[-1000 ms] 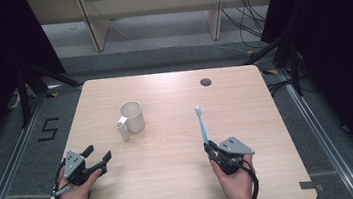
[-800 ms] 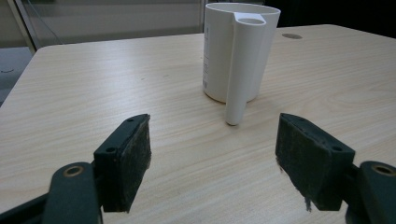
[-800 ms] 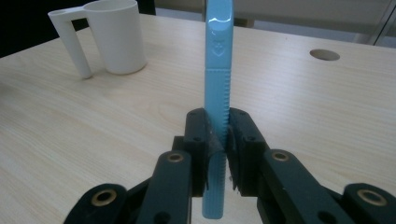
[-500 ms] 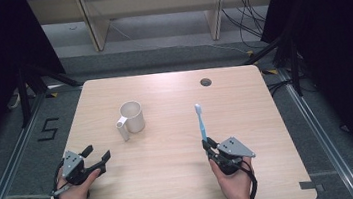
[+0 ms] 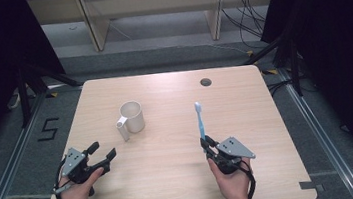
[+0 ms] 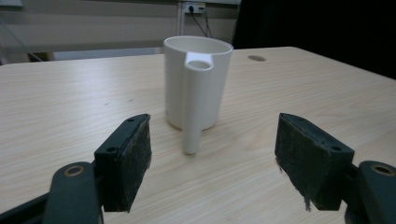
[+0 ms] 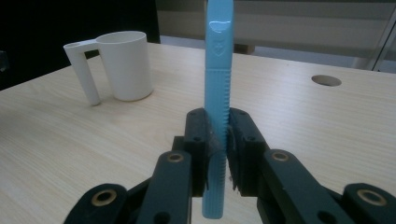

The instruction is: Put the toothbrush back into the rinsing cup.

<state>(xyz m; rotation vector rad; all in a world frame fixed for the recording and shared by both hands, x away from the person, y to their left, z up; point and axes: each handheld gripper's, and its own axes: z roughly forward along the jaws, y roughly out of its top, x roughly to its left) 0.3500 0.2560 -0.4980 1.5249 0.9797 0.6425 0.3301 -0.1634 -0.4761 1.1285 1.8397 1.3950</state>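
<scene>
Right now the right hand-held gripper (image 7: 217,135) clamps the blue toothbrush (image 7: 218,70) upright, while the left hand-held gripper (image 6: 212,161) gapes wide, white mug (image 6: 196,81) just ahead.

Light-blue toothbrush (image 7: 218,70), cream-white cup (image 5: 132,116), pale wood-grain table (image 5: 171,155) — black gripper pads (image 6: 128,158).

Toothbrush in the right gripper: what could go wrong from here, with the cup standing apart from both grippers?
The right gripper clamps the blue toothbrush low on its handle, so the long free end could pivot or slip in the pads. The white cup stands unheld: the left gripper is open short of it, so a nudge from the brush might tip or slide it.
</scene>
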